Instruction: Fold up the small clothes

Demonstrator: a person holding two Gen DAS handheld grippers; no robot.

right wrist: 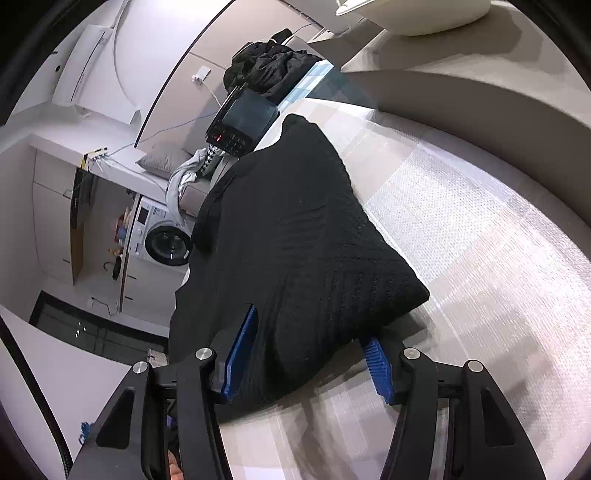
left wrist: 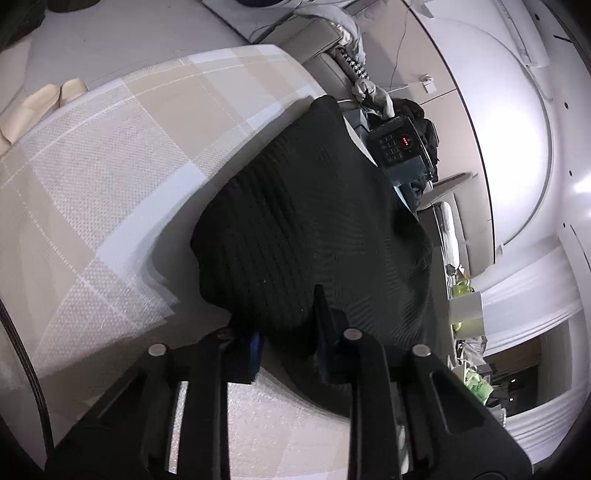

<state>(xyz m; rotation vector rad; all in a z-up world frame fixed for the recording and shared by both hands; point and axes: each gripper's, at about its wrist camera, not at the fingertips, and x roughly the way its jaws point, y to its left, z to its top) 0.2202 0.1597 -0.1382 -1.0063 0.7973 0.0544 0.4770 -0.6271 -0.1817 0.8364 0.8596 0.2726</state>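
Observation:
A black knitted garment (left wrist: 306, 221) lies bunched on a beige and white checked cloth (left wrist: 110, 155). It also shows in the right wrist view (right wrist: 291, 229). My left gripper (left wrist: 290, 343) has its blue-padded fingers closed in on the garment's near edge, with fabric between them. My right gripper (right wrist: 306, 354) stands wider, its blue pads (right wrist: 242, 354) on both sides of a thick fold of the same garment; the right pad (right wrist: 378, 365) is partly under the fabric. Whether the right pads press the fold is not clear.
A dark device with a keypad and red light (left wrist: 397, 142) sits beyond the garment, also in the right wrist view (right wrist: 240, 122). A pile of dark clothes (right wrist: 269, 70) lies behind it. A washing machine (right wrist: 162, 236) stands at the left. A cream basin (right wrist: 417, 14) is at the top.

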